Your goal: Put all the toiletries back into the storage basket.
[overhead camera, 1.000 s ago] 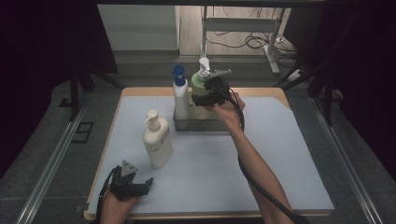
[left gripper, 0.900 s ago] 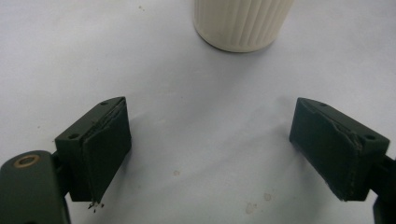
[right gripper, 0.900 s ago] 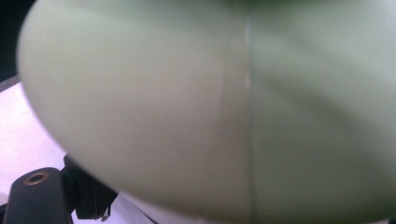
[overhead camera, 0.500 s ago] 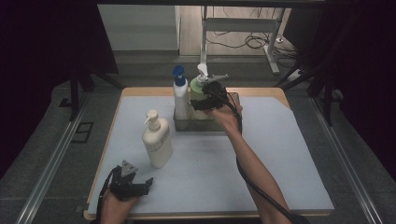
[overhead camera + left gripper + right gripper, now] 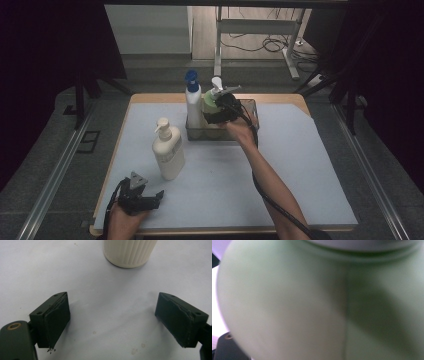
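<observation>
1. Your right gripper (image 5: 220,111) grips the green bottle (image 5: 210,107) around its body, and the bottle sits partly down in the clear bin (image 5: 250,107) at the far middle of the table. In the right gripper view the bottle's green wall (image 5: 287,310) presses right up against the camera, so the jaws stand wide around it.
2. The blue-capped bottle (image 5: 192,102) stands just beside the green one in the same bin. Tilt your load left and you may knock it over.
3. The bin looks light. If the bottle's base catches its wall, I judge the bin could slide or tip.
4. The bottle is wide and smooth, so a loose squeeze may let it slip or twist.
5. Your left gripper (image 5: 142,200) rests near the table's front edge, jaws open and empty, with the cream pump bottle (image 5: 167,150) just ahead of it. Keep it still to avoid nudging that bottle.
</observation>
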{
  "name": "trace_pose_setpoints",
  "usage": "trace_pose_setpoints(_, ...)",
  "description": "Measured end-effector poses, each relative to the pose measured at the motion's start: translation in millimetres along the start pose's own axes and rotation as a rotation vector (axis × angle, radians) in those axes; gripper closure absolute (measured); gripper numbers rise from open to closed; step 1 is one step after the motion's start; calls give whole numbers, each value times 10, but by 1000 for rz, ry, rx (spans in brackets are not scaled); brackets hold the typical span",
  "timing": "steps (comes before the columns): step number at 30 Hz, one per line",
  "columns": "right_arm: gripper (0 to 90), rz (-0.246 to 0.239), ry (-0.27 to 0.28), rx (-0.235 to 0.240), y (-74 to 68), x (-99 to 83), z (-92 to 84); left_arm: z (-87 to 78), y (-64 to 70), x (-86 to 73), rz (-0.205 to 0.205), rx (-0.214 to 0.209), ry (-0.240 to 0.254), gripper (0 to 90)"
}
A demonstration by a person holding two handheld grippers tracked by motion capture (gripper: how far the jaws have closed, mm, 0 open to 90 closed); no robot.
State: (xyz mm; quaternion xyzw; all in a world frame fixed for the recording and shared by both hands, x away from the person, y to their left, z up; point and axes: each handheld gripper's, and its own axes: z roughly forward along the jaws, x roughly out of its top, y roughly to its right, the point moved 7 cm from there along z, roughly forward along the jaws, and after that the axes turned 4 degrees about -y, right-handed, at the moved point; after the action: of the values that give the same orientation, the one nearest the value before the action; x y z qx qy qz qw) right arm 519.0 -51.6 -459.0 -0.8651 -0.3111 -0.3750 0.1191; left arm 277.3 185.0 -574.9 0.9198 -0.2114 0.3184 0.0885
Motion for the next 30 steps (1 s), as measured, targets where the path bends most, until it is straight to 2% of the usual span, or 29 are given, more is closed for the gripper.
trace_pose_setpoints(10, 111, 3, -22, 33, 15, -39, 68, 0, 0, 0, 0, 0, 0, 124)
trace_pose_setpoints(16, 110, 13, -15, 36, 33, -51, 62, 0, 0, 0, 0, 1, 1, 124)
trace_pose_setpoints(30, 88, -10, -16, 7, 54, -93, -1, 0, 0, 0, 1, 1, 0, 124)
